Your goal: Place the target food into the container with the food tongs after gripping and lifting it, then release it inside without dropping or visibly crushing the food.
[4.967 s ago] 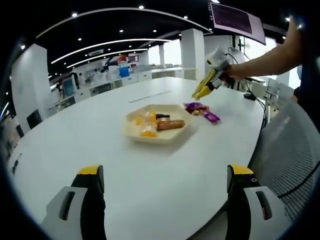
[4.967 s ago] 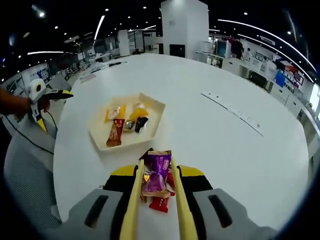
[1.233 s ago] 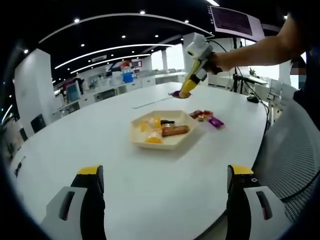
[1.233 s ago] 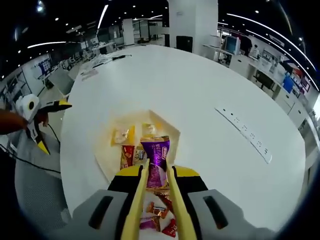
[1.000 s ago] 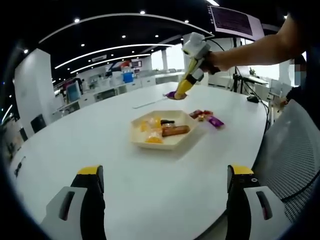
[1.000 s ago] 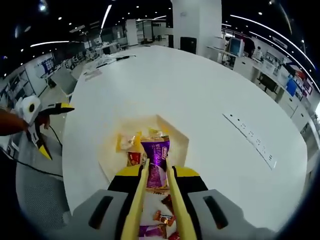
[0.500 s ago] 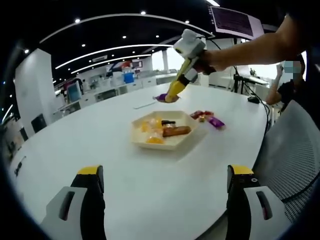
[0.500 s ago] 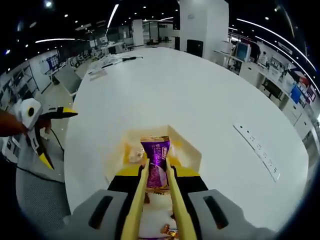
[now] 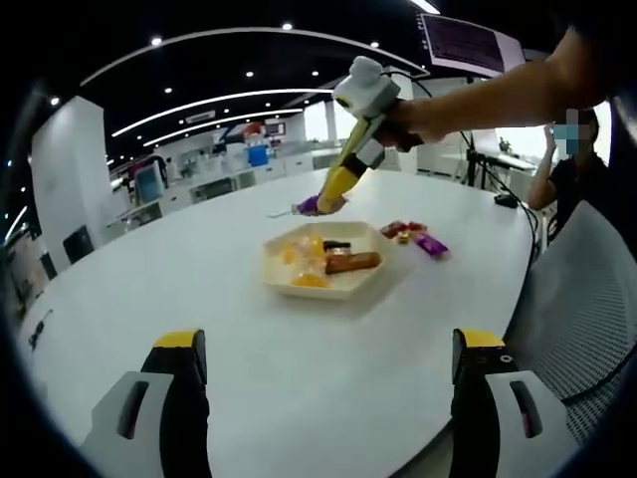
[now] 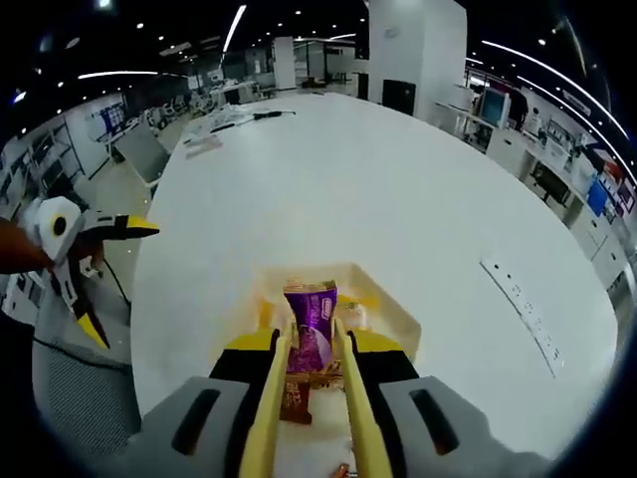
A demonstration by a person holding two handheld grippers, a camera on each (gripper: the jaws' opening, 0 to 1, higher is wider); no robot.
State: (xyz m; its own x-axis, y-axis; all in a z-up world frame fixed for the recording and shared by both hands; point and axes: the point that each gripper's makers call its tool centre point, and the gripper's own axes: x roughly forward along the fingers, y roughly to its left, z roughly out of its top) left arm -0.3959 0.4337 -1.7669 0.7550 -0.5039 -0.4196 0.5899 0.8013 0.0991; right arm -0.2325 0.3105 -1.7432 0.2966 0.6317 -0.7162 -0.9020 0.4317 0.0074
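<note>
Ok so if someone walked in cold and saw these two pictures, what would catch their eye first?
Probably the purple snack packet pinched between the yellow tongs of the right gripper, held in the air above the pale tray of wrapped snacks on the big white table. Next, the few loose packets lying on the table beside the tray, and the left gripper held wide open near the table's edge.
</note>
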